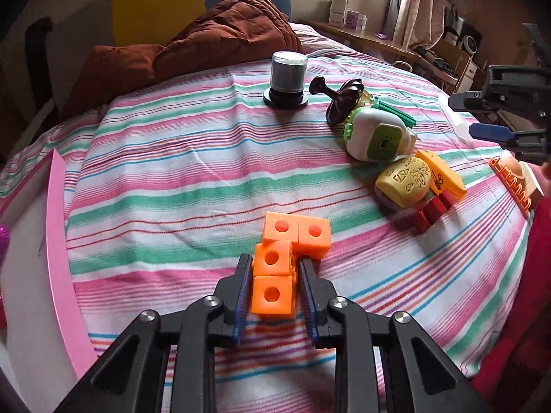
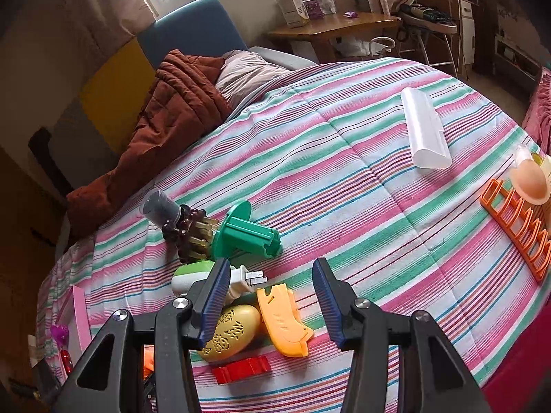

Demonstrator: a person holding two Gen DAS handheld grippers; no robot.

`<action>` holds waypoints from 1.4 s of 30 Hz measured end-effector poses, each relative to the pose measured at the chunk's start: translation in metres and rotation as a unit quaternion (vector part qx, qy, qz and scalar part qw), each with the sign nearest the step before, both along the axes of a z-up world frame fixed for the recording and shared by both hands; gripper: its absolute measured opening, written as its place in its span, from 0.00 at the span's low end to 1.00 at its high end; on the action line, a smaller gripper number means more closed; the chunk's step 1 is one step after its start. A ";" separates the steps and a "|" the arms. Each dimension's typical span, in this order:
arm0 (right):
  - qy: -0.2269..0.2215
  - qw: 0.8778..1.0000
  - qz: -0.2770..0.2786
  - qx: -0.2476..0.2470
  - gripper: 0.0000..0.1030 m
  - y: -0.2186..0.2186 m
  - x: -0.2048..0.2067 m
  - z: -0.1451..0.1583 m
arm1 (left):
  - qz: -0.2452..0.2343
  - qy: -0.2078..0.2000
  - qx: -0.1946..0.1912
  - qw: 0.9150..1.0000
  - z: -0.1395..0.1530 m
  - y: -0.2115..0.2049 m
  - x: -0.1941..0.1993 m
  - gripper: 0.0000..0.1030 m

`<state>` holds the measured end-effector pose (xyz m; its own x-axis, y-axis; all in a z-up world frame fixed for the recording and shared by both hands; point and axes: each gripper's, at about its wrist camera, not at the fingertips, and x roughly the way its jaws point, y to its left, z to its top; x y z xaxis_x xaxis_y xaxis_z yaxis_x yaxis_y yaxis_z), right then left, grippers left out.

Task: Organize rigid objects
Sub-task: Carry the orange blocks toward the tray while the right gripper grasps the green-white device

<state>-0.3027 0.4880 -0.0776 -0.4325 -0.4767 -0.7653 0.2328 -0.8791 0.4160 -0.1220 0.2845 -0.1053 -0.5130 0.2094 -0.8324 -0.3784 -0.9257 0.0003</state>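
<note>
An orange piece of joined cubes (image 1: 282, 258) lies on the striped bedspread (image 1: 179, 179). My left gripper (image 1: 275, 265) is closed on its near cubes, both pads touching its sides. To the right lie a white and green plug-in device (image 1: 375, 134), a yellow embossed oval (image 1: 403, 182), a yellow-orange clip (image 1: 444, 175) and a red block (image 1: 432, 211). My right gripper (image 2: 272, 275) is open and empty, hovering above the yellow-orange clip (image 2: 282, 320) and yellow oval (image 2: 234, 334); it shows at the right edge of the left wrist view (image 1: 482, 117).
A clear-capped cylinder on a black base (image 1: 287, 81) and a dark brown piece (image 1: 341, 99) lie farther back. A green flanged spool (image 2: 244, 234), translucent white tube (image 2: 425, 130) and orange rack (image 2: 516, 220) sit on the bed. A pink-edged box (image 1: 58, 241) stands left. A brown quilt (image 1: 213, 38) is heaped behind.
</note>
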 end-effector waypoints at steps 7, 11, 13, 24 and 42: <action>-0.006 0.999 0.043 0.024 0.57 -0.023 0.006 -0.004 | -0.006 0.009 0.008 1.000 -0.001 -0.011 0.019 0.26; 0.006 0.997 0.060 0.049 0.58 -0.036 0.014 -0.003 | -0.009 0.011 0.011 1.000 0.000 -0.019 0.027 0.26; 0.008 0.996 0.064 0.053 0.59 -0.038 0.017 -0.003 | -0.012 0.013 0.011 1.000 -0.001 -0.018 0.028 0.26; 0.059 0.954 0.219 0.196 0.59 -0.112 0.015 -0.001 | -0.018 0.014 0.022 0.999 -0.001 -0.023 0.034 0.26; 0.048 0.919 0.296 0.255 0.54 -0.172 0.006 -0.030 | -0.016 0.010 0.038 0.999 -0.002 -0.030 0.035 0.26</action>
<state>-0.2966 0.3161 -0.1076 -0.2891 -0.2402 -0.9267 0.7478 -0.6611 -0.0619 -0.0866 0.2543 -0.1069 -0.5216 0.2885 -0.8029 -0.4080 -0.9109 -0.0623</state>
